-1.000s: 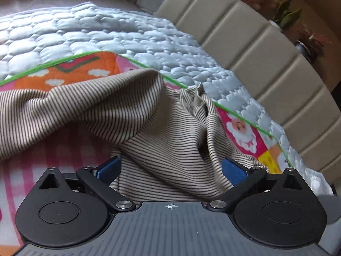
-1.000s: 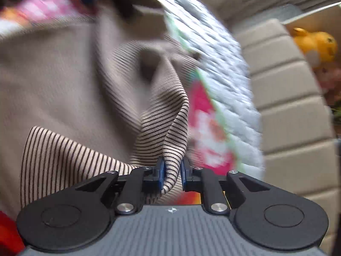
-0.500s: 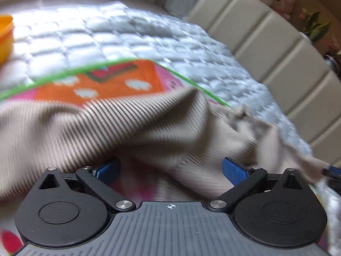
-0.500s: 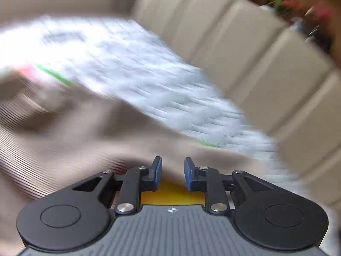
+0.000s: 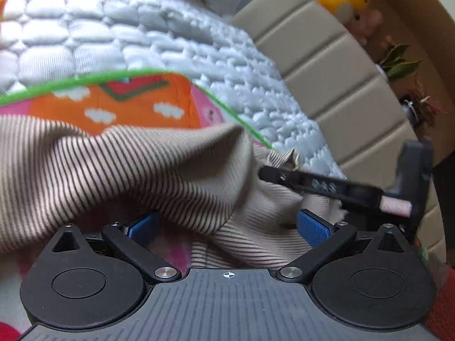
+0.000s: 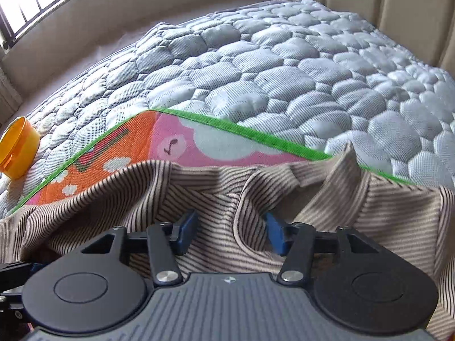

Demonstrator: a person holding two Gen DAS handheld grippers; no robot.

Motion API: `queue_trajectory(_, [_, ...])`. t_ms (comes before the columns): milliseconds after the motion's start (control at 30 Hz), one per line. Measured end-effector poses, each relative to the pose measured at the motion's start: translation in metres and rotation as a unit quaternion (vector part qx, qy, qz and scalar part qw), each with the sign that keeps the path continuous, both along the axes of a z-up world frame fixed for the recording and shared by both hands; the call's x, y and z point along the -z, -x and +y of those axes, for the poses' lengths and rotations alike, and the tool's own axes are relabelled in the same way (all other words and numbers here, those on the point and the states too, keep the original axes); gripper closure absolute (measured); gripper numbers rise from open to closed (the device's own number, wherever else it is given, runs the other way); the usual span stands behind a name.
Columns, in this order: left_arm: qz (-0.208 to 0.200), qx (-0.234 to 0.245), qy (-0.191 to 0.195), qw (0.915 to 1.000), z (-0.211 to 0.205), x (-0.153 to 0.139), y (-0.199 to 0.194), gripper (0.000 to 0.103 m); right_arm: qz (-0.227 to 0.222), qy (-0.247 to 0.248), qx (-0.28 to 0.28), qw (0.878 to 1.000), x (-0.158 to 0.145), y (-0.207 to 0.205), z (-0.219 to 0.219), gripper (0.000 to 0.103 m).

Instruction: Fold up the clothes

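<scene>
The striped garment (image 6: pixel 119 207) had been released by the right gripper (image 6: pixel 231 234); the left gripper (image 5: pixel 227 224) was spread wide; regrasping was likely needed.

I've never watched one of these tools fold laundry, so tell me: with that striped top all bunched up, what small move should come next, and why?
Probably close the right tool on the raised ridge of the brown-and-cream striped knit garment between its open blue pads. The garment lies crumpled on the colourful cartoon play mat, and the left tool is open too, so neither tool grips it.
</scene>
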State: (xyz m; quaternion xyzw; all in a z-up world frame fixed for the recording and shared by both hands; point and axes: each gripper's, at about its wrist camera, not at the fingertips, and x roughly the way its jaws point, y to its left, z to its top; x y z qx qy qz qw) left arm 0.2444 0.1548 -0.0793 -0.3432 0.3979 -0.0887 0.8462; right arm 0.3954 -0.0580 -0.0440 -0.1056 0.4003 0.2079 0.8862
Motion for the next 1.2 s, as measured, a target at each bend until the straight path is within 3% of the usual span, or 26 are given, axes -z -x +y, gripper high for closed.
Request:
queue_trajectory(33, [0.004, -0.005, 0.002, 1.0, 0.001, 0.004, -0.004, 0.0, 0.001, -0.001, -0.001, 1.0, 0.004, -0.008, 0.009, 0.093])
queue_trajectory(167, [-0.004, -0.036, 0.04, 0.9986, 0.016, 0.012, -0.008, 0.0, 0.006, -0.006, -0.006, 1.0, 0.018, -0.039, 0.044, 0.093])
queue_trajectory(300, [-0.016, -0.072, 0.043, 0.9963, 0.027, 0.016, -0.009, 0.0, 0.005, 0.016, -0.01, 1.0, 0.036, -0.061, 0.053, 0.092])
queue_trajectory(367, [-0.021, -0.083, 0.039, 0.9956, 0.031, 0.016, -0.008, 0.0, 0.015, -0.034, -0.003, 0.999, 0.023, -0.056, 0.036, 0.086])
queue_trajectory(400, [-0.023, -0.087, 0.037, 0.9952, 0.032, 0.015, -0.008, 0.0, 0.02, -0.062, 0.0, 0.998, 0.016, -0.052, 0.026, 0.072])
queue_trajectory(433, [-0.024, -0.088, 0.034, 0.9953, 0.032, 0.015, -0.008, 0.0, 0.012, -0.074, 0.008, 0.997, 0.008, -0.04, 0.008, 0.049])
queue_trajectory(500, [-0.027, -0.086, 0.023, 0.9956, 0.03, 0.013, -0.007, 0.0, -0.005, -0.099, 0.023, 0.995, -0.008, -0.014, -0.028, 0.031])
queue_trajectory(633, [-0.044, -0.059, 0.0, 0.9973, 0.018, 0.005, -0.005, 0.0, -0.001, -0.142, 0.124, 0.982, -0.008, 0.038, -0.129, 0.03])
queue_trajectory(700, [-0.059, -0.03, 0.013, 0.9977, 0.009, 0.001, -0.004, 0.0, -0.004, -0.153, 0.198, 0.968, -0.001, 0.064, -0.186, 0.031])
queue_trajectory(767, [-0.077, -0.002, 0.014, 0.9969, -0.002, -0.004, 0.0, 0.0, -0.015, -0.162, 0.283, 0.945, 0.011, 0.086, -0.242, 0.035])
queue_trajectory(833, [-0.09, 0.014, 0.0, 0.9958, -0.013, -0.009, 0.003, 0.0, -0.013, -0.2, 0.366, 0.909, 0.024, 0.099, -0.294, 0.052])
queue_trajectory(933, [-0.086, 0.019, 0.001, 0.9961, -0.019, -0.008, 0.004, 0.0, -0.022, -0.264, 0.441, 0.857, 0.042, 0.1, -0.344, 0.056])
queue_trajectory(1033, [-0.078, 0.014, 0.012, 0.9968, -0.019, -0.004, 0.004, 0.0, -0.02, -0.327, 0.475, 0.817, 0.061, 0.085, -0.367, 0.056])
queue_trajectory(1133, [-0.071, 0.0, 0.011, 0.9974, -0.015, 0.001, 0.003, 0.0, -0.039, -0.356, 0.489, 0.795, 0.075, 0.062, -0.374, 0.056])
queue_trajectory(1200, [-0.061, -0.012, 0.012, 0.998, -0.012, 0.006, 0.001, 0.0, -0.053, -0.35, 0.494, 0.794, 0.076, 0.048, -0.375, 0.06])
